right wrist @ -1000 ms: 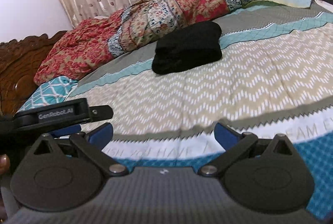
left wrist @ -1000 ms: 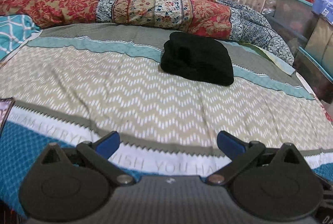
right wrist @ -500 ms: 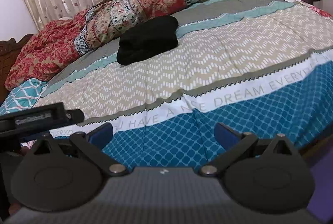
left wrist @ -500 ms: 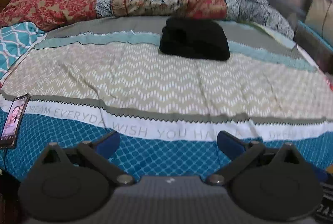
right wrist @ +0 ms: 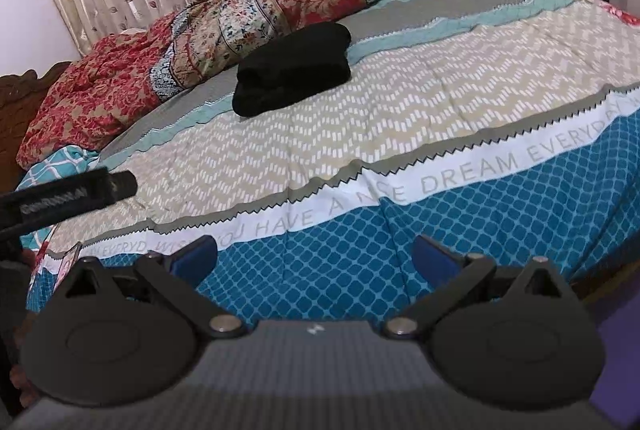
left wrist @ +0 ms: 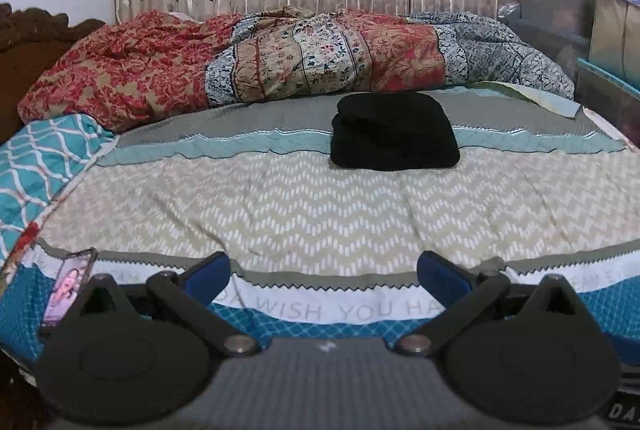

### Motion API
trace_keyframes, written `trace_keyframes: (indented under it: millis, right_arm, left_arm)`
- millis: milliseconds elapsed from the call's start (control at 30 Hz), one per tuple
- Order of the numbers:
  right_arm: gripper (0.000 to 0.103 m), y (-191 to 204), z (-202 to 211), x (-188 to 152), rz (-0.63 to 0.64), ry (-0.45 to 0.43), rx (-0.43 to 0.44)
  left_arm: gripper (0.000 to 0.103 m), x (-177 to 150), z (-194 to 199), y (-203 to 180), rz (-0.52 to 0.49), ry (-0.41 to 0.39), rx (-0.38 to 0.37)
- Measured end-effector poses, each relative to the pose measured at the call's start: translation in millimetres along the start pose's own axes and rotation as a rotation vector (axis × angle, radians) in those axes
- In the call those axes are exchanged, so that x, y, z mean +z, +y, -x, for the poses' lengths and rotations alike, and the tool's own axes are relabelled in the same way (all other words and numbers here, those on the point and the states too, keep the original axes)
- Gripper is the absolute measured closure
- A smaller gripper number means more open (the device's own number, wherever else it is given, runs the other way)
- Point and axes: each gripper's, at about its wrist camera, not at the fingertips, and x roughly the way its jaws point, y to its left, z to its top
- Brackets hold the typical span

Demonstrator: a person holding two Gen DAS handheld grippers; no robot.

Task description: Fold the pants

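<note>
Black pants [left wrist: 394, 134] look all folded, small neat pile far up bed [left wrist: 320, 206] at 12 o'clock. My 2 grippers, left gripper [left wrist: 323, 272] and right gripper [right wrist: 315, 256], jaws wide apart, holding nothing. Little left, I think.

Black pants [left wrist: 394, 136] folded into a compact, thick rectangular bundle; layered fold edges show on its left side; lies flat at the bed's far side, across the grey and pale-teal stripes
</note>
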Motion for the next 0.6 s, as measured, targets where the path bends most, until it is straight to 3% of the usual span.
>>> trace_keyframes:
  millis: [433,600]
  right_arm:
    - [0.0,-11.1,-6.2,1.1,-0.039,0.015,-0.015]
    - [0.0,-8.2,-4.8,3.4,-0.022,0.005,-0.019]
  left_arm:
    - [0.0,3.2,-4.7,-0.1,0.025,-0.013,0.01]
    - [0.0,3.4,-12.9,1.5,0.041,0.06,-0.022]
